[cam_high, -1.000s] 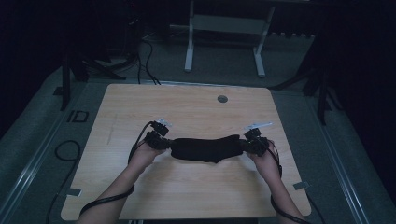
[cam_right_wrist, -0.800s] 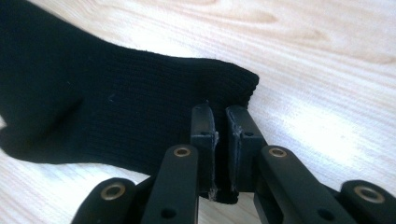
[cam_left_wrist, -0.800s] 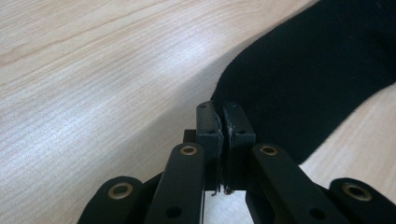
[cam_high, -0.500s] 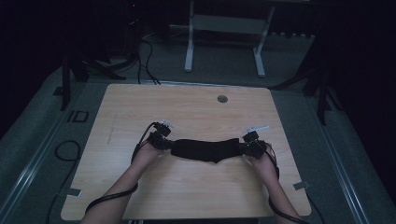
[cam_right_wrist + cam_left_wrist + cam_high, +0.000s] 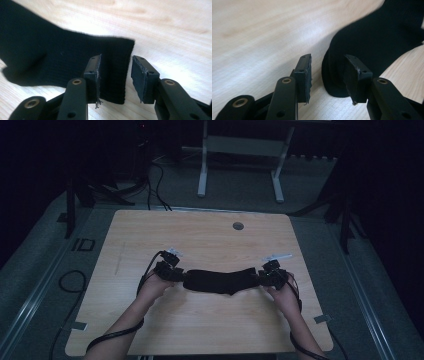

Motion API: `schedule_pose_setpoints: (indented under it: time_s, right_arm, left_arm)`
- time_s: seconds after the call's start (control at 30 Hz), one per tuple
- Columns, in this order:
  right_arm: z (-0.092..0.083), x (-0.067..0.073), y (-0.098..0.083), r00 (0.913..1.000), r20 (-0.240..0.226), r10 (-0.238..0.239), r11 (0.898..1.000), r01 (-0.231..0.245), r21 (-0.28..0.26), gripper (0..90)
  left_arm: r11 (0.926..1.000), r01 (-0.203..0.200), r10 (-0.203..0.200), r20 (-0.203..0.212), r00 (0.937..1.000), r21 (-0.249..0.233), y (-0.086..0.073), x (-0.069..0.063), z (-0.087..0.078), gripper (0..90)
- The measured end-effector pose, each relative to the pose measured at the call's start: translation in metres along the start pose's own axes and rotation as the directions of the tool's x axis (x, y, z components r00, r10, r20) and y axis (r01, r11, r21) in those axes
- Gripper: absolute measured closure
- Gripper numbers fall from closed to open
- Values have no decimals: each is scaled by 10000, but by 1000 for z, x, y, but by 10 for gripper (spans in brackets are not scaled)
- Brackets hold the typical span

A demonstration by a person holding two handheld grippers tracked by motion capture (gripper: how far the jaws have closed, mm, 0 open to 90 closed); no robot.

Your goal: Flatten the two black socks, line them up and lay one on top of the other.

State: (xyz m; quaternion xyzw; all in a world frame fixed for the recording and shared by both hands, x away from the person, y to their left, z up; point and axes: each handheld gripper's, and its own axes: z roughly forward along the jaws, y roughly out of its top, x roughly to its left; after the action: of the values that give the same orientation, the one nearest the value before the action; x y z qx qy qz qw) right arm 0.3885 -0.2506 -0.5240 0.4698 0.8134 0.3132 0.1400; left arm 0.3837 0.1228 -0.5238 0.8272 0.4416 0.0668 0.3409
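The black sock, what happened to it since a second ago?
Both grippers have just been opening and let go. The left gripper and right gripper stand open, the black sock lying loose on the table, each end between the fingers. Hands and sock stayed roughly in place.

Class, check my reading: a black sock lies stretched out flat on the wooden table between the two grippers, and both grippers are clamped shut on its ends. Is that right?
Not quite. The black sock does lie stretched on the wooden table, but neither gripper is clamped on it. The left gripper and right gripper have just been opening, and each gripper view shows its pads standing apart with a sock end lying loose between them.
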Motion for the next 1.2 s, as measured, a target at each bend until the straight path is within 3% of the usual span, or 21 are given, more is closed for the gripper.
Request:
schedule_pose_setpoints:
  time_s: [0.03, 0.07, 0.17, 0.23, 0.33, 0.4, 0.5, 0.73, 0.8, 0.9, 0.97, 1.2]
  right_arm:
    - [-5, 1, 1, 10000, 1, -63, 9998, 63, -202, 632]
    - [-9, 3, 3, 9998, 75, -167, 9993, 170, -343, 719]
    - [-16, 9, 7, 9993, 17, -379, 9974, 379, -610, 875]
    - [-16, 14, 9, 9986, -24, -524, 9964, 521, -667, 896]
    - [-9, 20, 9, 9979, -343, -549, 9967, 527, -621, 898]
    - [-1, 26, 7, 9963, -479, -708, 9969, 691, -373, 898]
    - [10, 35, 3, 9940, -595, -921, 9957, 917, -97, 898]
    - [27, 30, -6, 9953, -532, -810, 9959, 830, 369, 898]
    - [26, 27, -8, 9958, -606, -689, 9970, 709, 301, 898]
    - [25, 26, -10, 9958, -517, -753, 9967, 767, 259, 898]
    - [24, 24, -11, 9960, -503, -740, 9969, 753, 238, 898]
    - [24, 27, -10, 9960, -483, -750, 9968, 762, 232, 880]
  left_arm:
    - [9998, -84, 82, -85, 9999, -180, 1, -3, -5, 583]
    - [9991, -148, 141, -189, 9997, -401, 1, -6, -10, 589]
    - [9981, -164, 152, -214, 9997, -595, 4, -15, -16, 729]
    - [9971, -335, 326, -134, 9994, -688, 3, -22, -14, 820]
    - [9963, -604, 612, 103, 9981, -615, 1, -36, -2, 874]
    - [9966, -571, 593, 355, 9976, -591, 0, -44, 8, 875]
    - [9962, -814, 825, 355, 9960, -324, -1, -52, 23, 875]
    - [9979, -646, 646, 58, 9979, -38, -7, -42, 47, 874]
    - [9988, -447, 448, 38, 9990, -206, -9, -37, 46, 874]
    - [9983, -530, 523, -262, 9983, -235, -11, -32, 43, 875]
    - [9992, -295, 290, -205, 9994, -280, -11, -27, 42, 875]
    - [9991, -293, 290, -97, 9995, -315, -11, -28, 41, 841]
